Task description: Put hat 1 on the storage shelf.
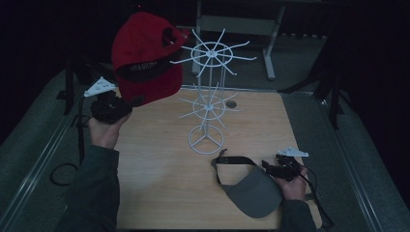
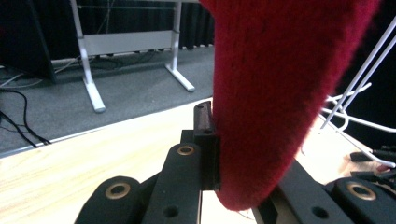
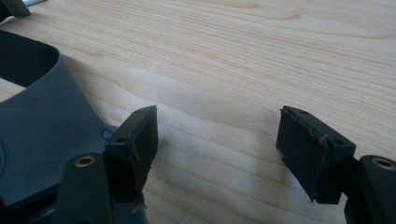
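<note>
Left tongs [image 1: 126, 102] clamping the brim of the red cap [image 1: 145, 55], raised above them beside the white rack [image 1: 209, 96]: judged light, soft-crowned, stiff-brimmed, best gripped at the brim. Right tongs [image 3: 217, 154] gaping empty, grey visor [image 1: 254, 193] lying just beside on the tabletop [image 1: 159, 179].

This looks like a lab or recording studio rather than a home. A small wooden table [image 1: 159, 169] stands alone on grey carpet [image 2: 135, 93], ringed by black curtains [image 2: 126, 18] and dark stands. A bare metal desk frame [image 2: 130, 44] sits behind it, cables [image 2: 18, 126] trail across the floor, and the lighting is dim.
</note>
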Available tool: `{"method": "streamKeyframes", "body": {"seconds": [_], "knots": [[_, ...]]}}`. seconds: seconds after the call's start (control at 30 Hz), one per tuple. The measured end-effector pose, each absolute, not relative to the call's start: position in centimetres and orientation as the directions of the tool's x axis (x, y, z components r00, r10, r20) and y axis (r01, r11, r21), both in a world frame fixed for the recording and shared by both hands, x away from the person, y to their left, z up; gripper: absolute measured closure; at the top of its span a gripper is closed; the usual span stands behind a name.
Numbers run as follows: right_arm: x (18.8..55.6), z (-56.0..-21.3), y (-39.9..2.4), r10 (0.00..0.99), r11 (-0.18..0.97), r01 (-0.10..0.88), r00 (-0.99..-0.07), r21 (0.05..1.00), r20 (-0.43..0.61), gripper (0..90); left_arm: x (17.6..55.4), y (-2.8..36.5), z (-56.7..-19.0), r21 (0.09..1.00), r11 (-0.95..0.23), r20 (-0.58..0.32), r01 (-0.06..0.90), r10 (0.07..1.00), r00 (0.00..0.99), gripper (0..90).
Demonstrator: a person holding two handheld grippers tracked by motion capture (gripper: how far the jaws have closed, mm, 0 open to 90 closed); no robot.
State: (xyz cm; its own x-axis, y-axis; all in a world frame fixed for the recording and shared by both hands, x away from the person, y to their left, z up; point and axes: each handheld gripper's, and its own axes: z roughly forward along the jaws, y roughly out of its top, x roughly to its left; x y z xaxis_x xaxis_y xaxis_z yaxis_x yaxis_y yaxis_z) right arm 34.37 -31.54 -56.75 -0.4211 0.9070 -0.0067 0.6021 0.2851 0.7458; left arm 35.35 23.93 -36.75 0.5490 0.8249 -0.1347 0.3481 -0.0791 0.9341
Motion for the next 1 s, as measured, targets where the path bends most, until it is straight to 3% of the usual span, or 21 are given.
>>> {"method": "streamKeyframes", "body": {"seconds": [0.43, 1.0], "knots": [[34.4, -56.7, -31.5, 0.907, 0.286, 0.602, -0.421, 0.746, -0.007, 29.4, 35.4, 23.3, -40.6, 0.899, -0.120, -0.139, 0.421, 0.833, 0.536, 85.7], [34.4, -56.7, -31.5, 0.907, 0.284, 0.604, -0.421, 0.745, -0.005, 29.3, 35.2, 21.5, -45.1, 0.850, -0.234, -0.071, 0.471, 0.836, 0.545, 85.1]]}}
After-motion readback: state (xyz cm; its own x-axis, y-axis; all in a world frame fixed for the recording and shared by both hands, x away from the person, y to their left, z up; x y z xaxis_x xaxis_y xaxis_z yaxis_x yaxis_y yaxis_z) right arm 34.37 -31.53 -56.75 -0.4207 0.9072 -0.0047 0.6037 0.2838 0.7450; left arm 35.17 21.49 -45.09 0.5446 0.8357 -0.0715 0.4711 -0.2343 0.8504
